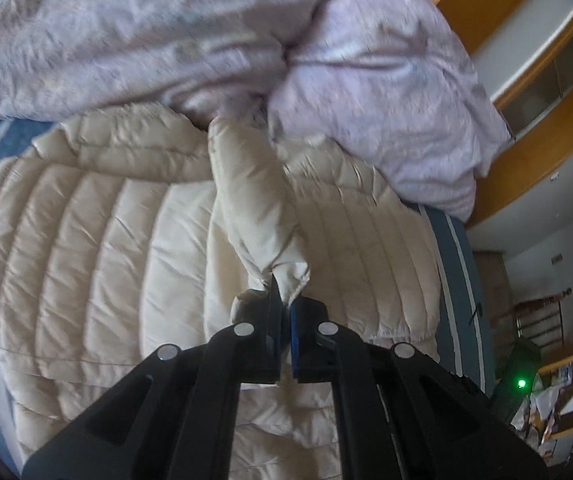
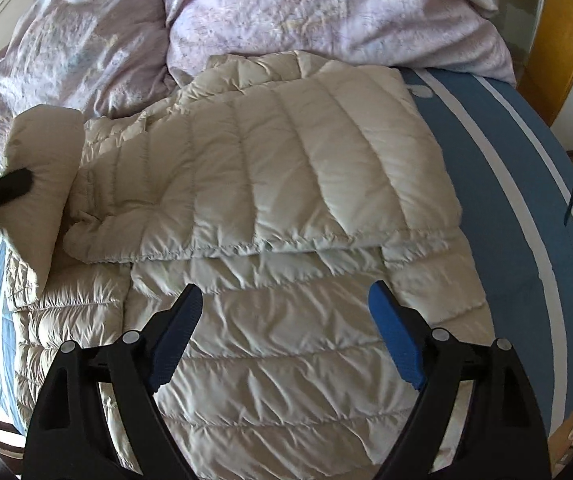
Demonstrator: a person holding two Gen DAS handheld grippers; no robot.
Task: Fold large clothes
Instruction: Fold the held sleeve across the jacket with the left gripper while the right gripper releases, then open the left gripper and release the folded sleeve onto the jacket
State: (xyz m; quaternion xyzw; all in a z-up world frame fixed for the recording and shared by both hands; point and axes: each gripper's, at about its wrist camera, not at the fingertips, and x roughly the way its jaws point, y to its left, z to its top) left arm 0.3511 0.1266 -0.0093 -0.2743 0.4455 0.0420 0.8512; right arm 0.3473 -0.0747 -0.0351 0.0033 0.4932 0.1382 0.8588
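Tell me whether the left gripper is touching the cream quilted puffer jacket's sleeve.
Touching. The left wrist view shows the left gripper shut on the end of the cream quilted puffer jacket's sleeve, fabric pinched between its fingers.

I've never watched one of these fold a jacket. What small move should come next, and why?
Probably the left gripper should carry the sleeve it has pinched across onto the puffy jacket and lay it flat. The sleeve is lifted off the jacket, while the other side already lies folded over the body. The right gripper hovers open above the jacket, holding nothing.
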